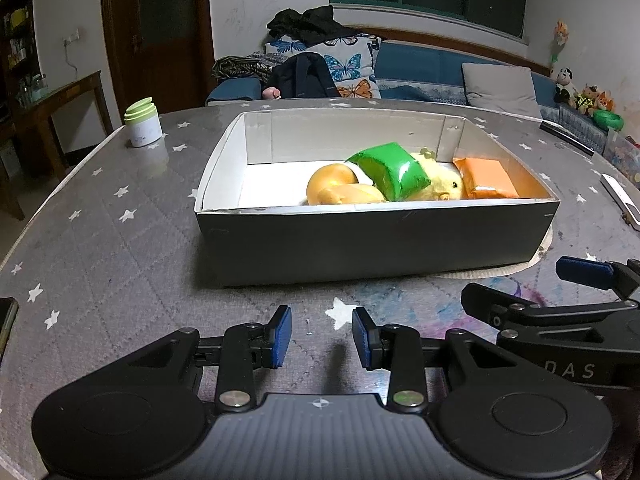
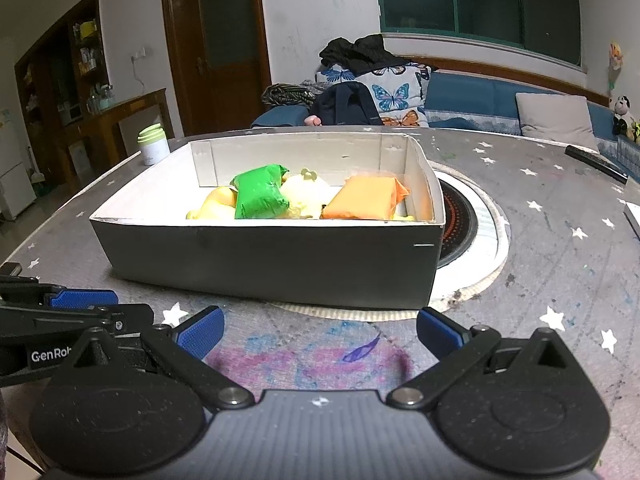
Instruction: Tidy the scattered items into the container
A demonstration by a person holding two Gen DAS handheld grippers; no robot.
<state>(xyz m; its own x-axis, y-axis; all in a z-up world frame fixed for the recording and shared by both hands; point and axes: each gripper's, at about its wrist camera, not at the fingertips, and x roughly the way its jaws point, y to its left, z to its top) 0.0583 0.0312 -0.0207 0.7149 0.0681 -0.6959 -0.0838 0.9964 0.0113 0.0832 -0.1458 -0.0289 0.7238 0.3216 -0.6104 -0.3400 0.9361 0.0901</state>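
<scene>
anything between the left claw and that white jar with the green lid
Nothing visible blocks it. The jar stands on the table's far left, the box lies right of the straight line from the open, empty left claw, and only bare table lies between.

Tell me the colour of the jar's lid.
Pale green, on a white jar; clearest in the left wrist view.
</scene>
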